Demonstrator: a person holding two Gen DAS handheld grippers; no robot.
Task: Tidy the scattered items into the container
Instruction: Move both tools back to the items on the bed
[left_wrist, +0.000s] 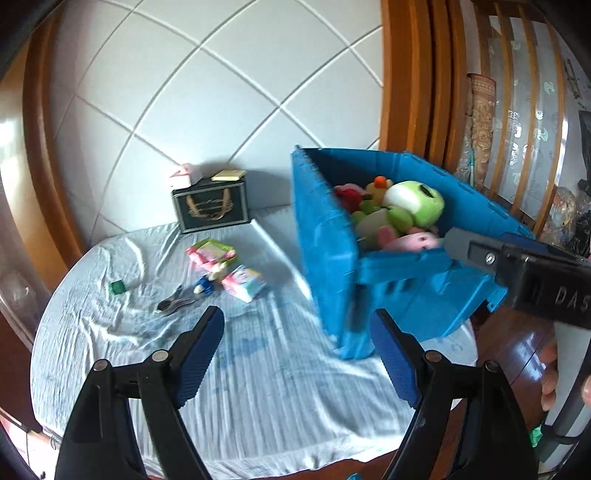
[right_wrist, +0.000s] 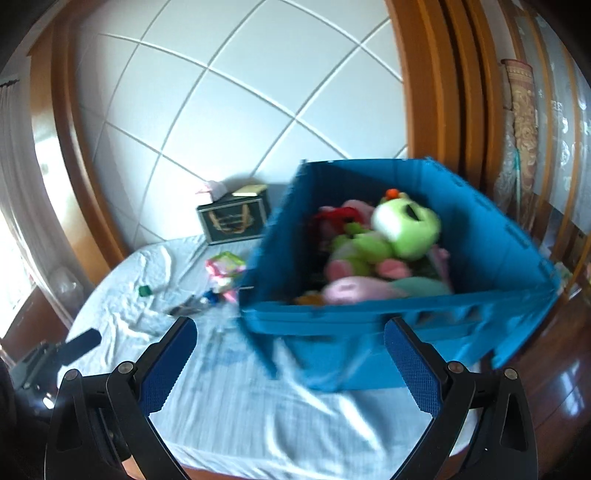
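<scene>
Left gripper (left_wrist: 297, 356): jaws spread wide, nothing between the blue pads, hovering above the pale striped bedsheet (left_wrist: 258, 387). Right gripper (right_wrist: 290, 363): likewise wide open and empty, facing the near wall of the blue crate (right_wrist: 406, 328). In the left wrist view the right gripper's grey body crosses in front of the crate's near right corner — apart from it or touching, cannot tell.

Crate sits toward the right edge of the bed, its hinged lid flap (left_wrist: 325, 251) hanging open on the left side. Right wrist view is motion-blurred, so fine detail there is unreliable.

Done so far, judging by contents: the crate already holds a heap of plush toys — a green frog plush (left_wrist: 413, 201) on top, a pink plush (left_wrist: 417, 242) near the front wall, a red one (left_wrist: 349, 195) at the back.

Left to do: a cluster lies loose on the sheet, well to the left of the crate and beyond the left gripper:
- pink-and-green packet (left_wrist: 210, 253)
- pastel tissue-type pack (left_wrist: 245, 282)
- small blue-and-white toy (left_wrist: 205, 285) between the two
- dark metal clip-like tool (left_wrist: 173, 303)
- small green block (left_wrist: 117, 287), set apart to the left

Black gift bag (left_wrist: 211, 207) with small boxes on top stands against the headboard — whether it counts as scatter, unclear.

Estimate: bulky items in, small items pending; roughly past halfway.
</scene>
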